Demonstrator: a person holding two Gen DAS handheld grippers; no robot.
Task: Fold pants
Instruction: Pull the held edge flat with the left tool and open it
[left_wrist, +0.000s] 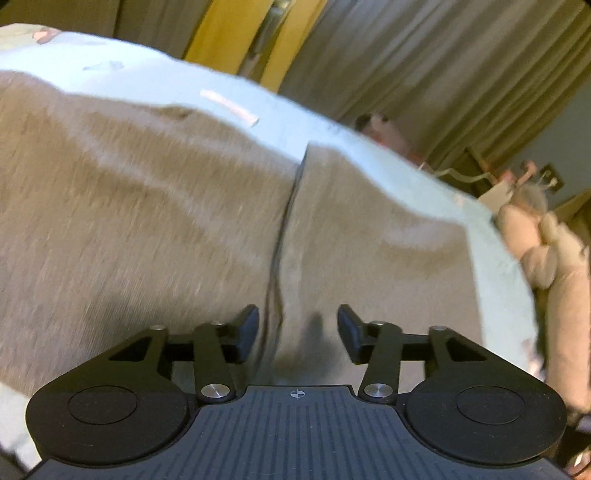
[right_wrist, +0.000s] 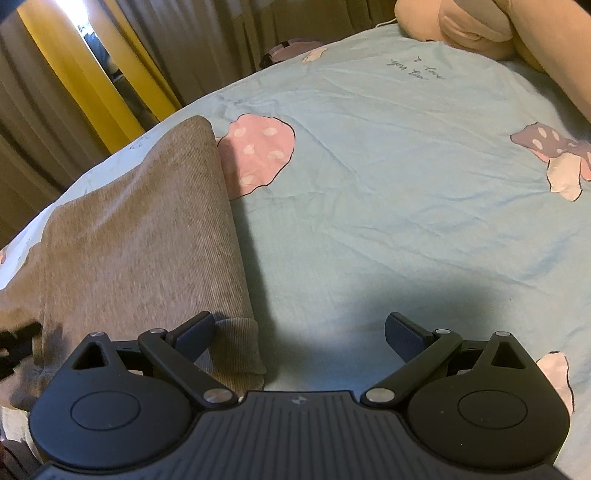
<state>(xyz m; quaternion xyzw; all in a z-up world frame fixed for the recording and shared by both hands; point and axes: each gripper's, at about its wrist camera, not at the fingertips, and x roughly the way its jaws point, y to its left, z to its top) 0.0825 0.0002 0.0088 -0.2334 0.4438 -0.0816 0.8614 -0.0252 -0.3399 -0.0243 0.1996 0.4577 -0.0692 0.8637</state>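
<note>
Grey-brown ribbed pants (left_wrist: 155, 206) lie spread on a light blue bedsheet (left_wrist: 369, 158). In the left wrist view the two legs lie side by side with a dark seam gap between them. My left gripper (left_wrist: 297, 332) is open and empty, low over the cloth by that gap. In the right wrist view one pant leg (right_wrist: 140, 240) runs away to the upper left, its cuff end by my left fingertip (right_wrist: 195, 328). My right gripper (right_wrist: 299, 332) is open wide and empty, over the sheet (right_wrist: 388, 221) just right of the cuff.
A beige plush toy (left_wrist: 546, 251) lies at the bed's right edge; it also shows in the right wrist view (right_wrist: 480, 26) at the far side. Curtains (left_wrist: 424, 55) and a yellow strip (right_wrist: 74, 62) hang beyond the bed. The sheet has pink mushroom prints (right_wrist: 258, 151).
</note>
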